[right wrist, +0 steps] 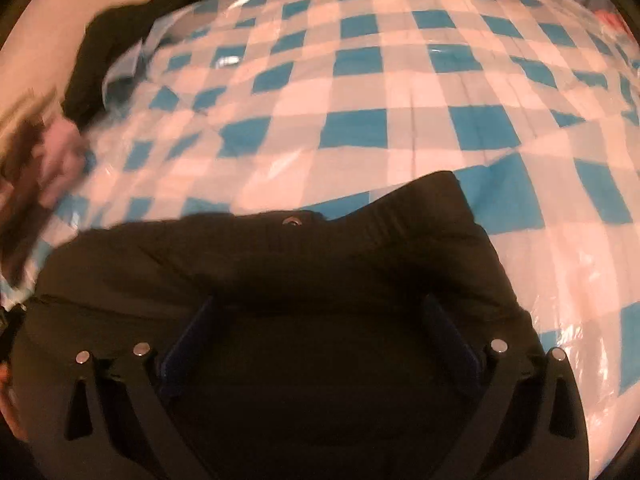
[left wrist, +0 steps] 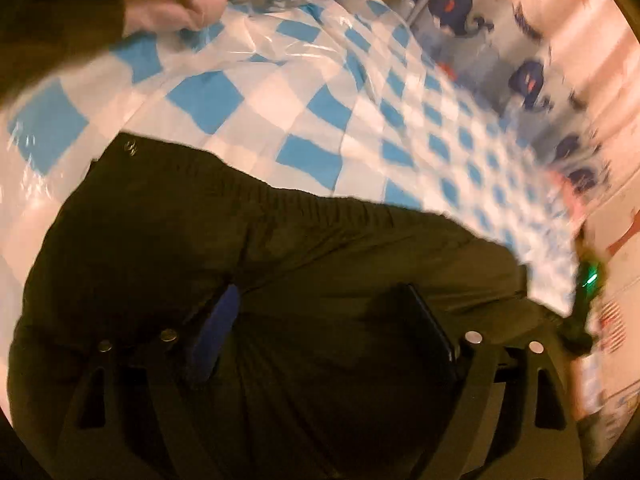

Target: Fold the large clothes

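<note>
Black gathered-waist trousers [right wrist: 280, 264] (matte, creased) on glossy checked plastic sheet [right wrist: 360, 92].

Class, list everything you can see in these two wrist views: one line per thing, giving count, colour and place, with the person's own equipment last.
Dark garment: one, black, elastic waistband with a metal snap, lying nearest both cameras.
Checked cover: one, blue and white under clear plastic, spread beneath the garment.
Pink cloth: one, bunched at the cover's far corner.
Second dark cloth: one, black, at the cover's far left edge.
Whale-print fabric: one, navy on pale, beyond the cover.
Left hand-held gripper: open, over the garment.
Right hand-held gripper: open, over the garment.
</note>
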